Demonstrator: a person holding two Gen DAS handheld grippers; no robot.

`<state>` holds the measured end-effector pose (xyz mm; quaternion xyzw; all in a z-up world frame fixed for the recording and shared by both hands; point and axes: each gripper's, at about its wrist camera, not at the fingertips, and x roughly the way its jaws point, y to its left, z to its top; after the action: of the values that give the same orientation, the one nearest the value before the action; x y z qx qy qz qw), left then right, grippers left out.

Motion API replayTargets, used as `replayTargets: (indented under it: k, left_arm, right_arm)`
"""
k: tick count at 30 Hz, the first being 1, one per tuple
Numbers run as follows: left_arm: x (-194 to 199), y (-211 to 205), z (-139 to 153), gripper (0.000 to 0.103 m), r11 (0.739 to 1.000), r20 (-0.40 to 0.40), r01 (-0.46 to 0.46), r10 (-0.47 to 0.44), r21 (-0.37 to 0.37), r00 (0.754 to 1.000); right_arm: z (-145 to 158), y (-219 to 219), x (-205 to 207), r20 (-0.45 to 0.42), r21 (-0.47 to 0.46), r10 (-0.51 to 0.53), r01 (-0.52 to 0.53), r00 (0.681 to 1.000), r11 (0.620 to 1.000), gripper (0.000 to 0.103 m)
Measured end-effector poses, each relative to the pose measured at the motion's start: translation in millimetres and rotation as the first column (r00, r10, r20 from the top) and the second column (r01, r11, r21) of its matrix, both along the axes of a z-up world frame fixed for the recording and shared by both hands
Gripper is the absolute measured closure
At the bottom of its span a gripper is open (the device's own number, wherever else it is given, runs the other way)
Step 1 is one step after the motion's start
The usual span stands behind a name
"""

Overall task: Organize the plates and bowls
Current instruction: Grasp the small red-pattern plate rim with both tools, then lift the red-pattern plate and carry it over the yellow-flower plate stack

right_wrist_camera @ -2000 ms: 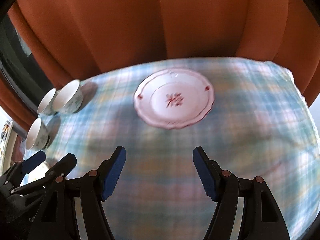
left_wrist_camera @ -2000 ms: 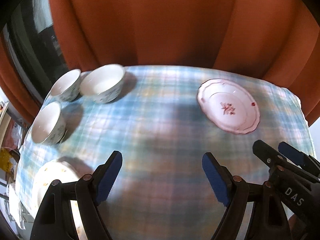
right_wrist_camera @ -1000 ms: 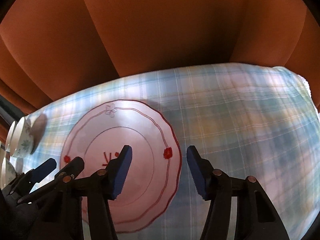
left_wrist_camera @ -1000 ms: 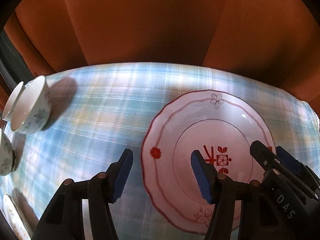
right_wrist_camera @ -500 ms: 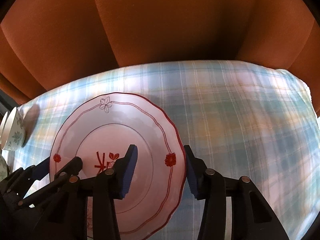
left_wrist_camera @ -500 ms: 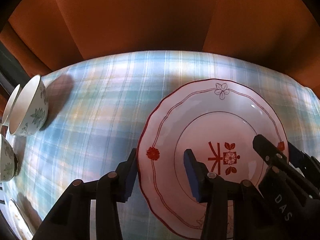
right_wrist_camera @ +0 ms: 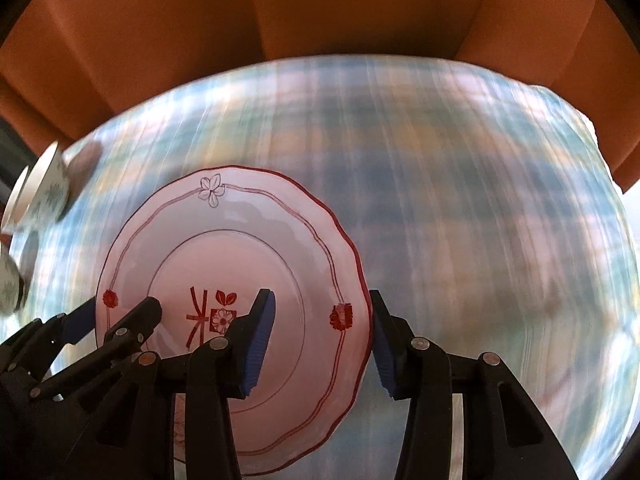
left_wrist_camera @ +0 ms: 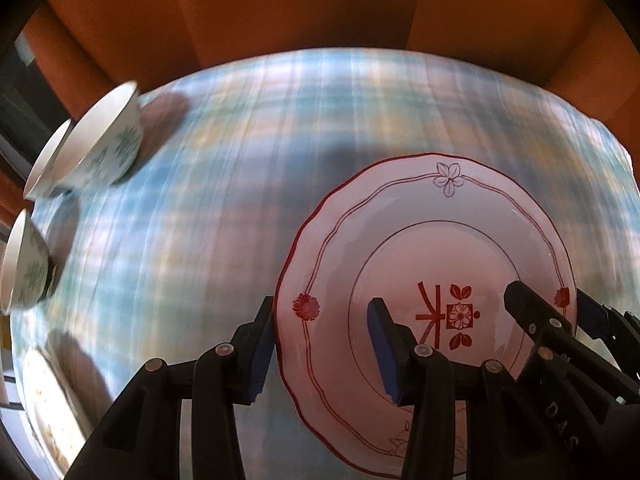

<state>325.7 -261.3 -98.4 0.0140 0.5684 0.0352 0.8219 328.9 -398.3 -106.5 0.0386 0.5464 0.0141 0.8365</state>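
We worked over a round tabletop [left_wrist_camera: 280, 152] draped in a blue-and-peach plaid cloth, with orange curtain folds [left_wrist_camera: 304, 4] hanging behind its far edge. The biggest piece on it was the white scalloped plate with a red rim and red flower emblem [left_wrist_camera: 460, 248], carried right of centre, and it was sharp while the cloth beneath was streaked. That told us it was travelling with us, probably toward the other dishes.

We had the left claw [left_wrist_camera: 320, 344] pinching the plate's left rim, one blue pad outside the edge and one on the face. The right claw [right_wrist_camera: 320, 340] pinched the opposite rim the same way. Gripping both sides kept a wide, shallow dish level and stopped it twisting out.

Three white bowls with green floral print [left_wrist_camera: 104, 148] sat clustered at the far left edge, leaving the middle free. Another pale plate [left_wrist_camera: 44, 412] lay at the near left, a likely stacking spot.
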Motion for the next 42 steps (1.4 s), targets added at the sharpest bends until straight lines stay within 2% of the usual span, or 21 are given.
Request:
replayTargets:
  k: [10,17,20,28,31,42]
  left_arm:
    - [-72.2,20.4,3.6,0.058,1.0,-0.031,0.011,-0.012,-0.028,0.999]
    - [-115.0,24.9,6.1,0.058,0.999,-0.052,-0.006,0.004,-0.038,0.999]
    - [-120.0,24.0,7.0,0.058,0.999,-0.047,-0.014,0.012,-0.036,0.999]
    - [-102.8,27.8,0.1,0.055,0.998,-0.063,-0.049,0.047,-0.029,0.997]
    - [-98.5,25.0,-0.8,0.053,0.999,-0.07,-0.039,0.039,-0.006,0.997]
    - [-102.6,29.2,4.8,0.054,1.0,-0.09,-0.025,0.024,-0.002,0.996]
  right_arm:
    - [-3.5,21.1,-71.8,-0.065,-0.017,0.015,-0.016,0.998,1.0,0.054]
    - [-5.1,30.9,-105.7,-0.106,-0.043,0.037,-0.042,0.994,0.998,0.054]
    - [-5.7,32.2,-109.9,-0.104,-0.043,0.053,-0.058,0.993,0.997,0.053]
    - [-7.8,31.8,-103.0,-0.103,-0.008,0.071,-0.072,0.992,0.997,0.049]
    - [-8.4,29.4,-96.9,-0.096,0.013,0.078,-0.077,0.992,0.997,0.049]
    - [-4.8,30.3,-97.7,-0.09,0.013,0.071,-0.071,0.993,0.997,0.05]
